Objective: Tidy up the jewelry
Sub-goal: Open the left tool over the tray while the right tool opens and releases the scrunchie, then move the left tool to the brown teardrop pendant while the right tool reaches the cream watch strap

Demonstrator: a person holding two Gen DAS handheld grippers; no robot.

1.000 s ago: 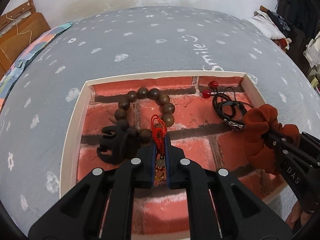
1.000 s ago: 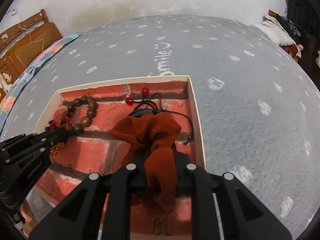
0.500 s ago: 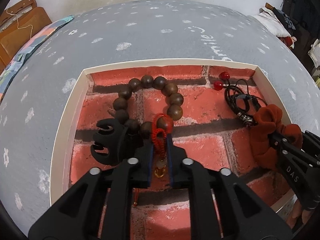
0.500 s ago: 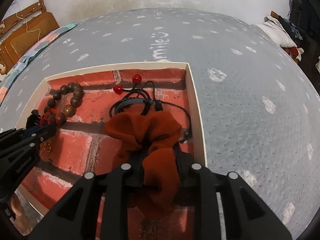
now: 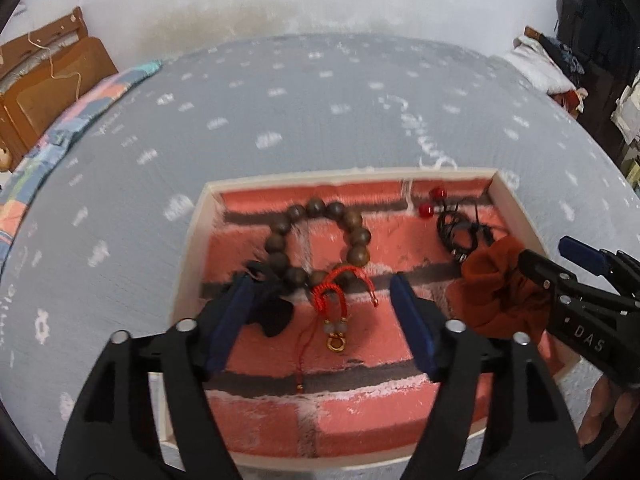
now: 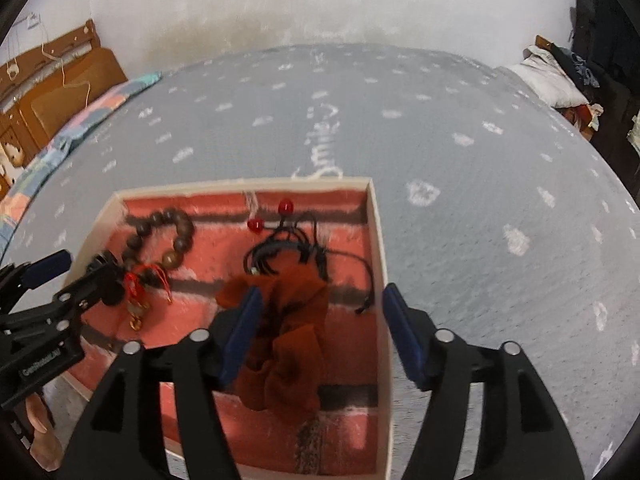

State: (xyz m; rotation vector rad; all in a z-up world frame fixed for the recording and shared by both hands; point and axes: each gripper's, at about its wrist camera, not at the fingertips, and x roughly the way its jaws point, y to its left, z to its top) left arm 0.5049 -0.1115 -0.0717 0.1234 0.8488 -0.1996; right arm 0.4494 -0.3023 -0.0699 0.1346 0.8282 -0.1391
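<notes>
Both grippers are opening and hold nothing: the left gripper (image 5: 324,312) straddles the red cord (image 5: 334,300) by the beads (image 5: 320,240), mid-tray (image 5: 192,240). The right gripper (image 6: 320,328) straddles the scrunchie (image 6: 288,340) near the tray's right edge, black cords (image 6: 288,248) just beyond.

The shallow cream-rimmed tray (image 5: 188,256) had a floor printed with red bricks and dark grey mortar lines flecked white. In it lay a dark brown wooden bead bracelet (image 5: 320,240), a red cord charm with gold ring (image 5: 334,308), a rust-orange fabric scrunchie (image 6: 292,344), black cords with two glossy red beads (image 6: 280,240) and a black claw clip (image 5: 272,308). The grey bedspread (image 5: 280,120) carried white blotches and white lettering. Both black grippers bore blue pads (image 5: 412,328).
</notes>
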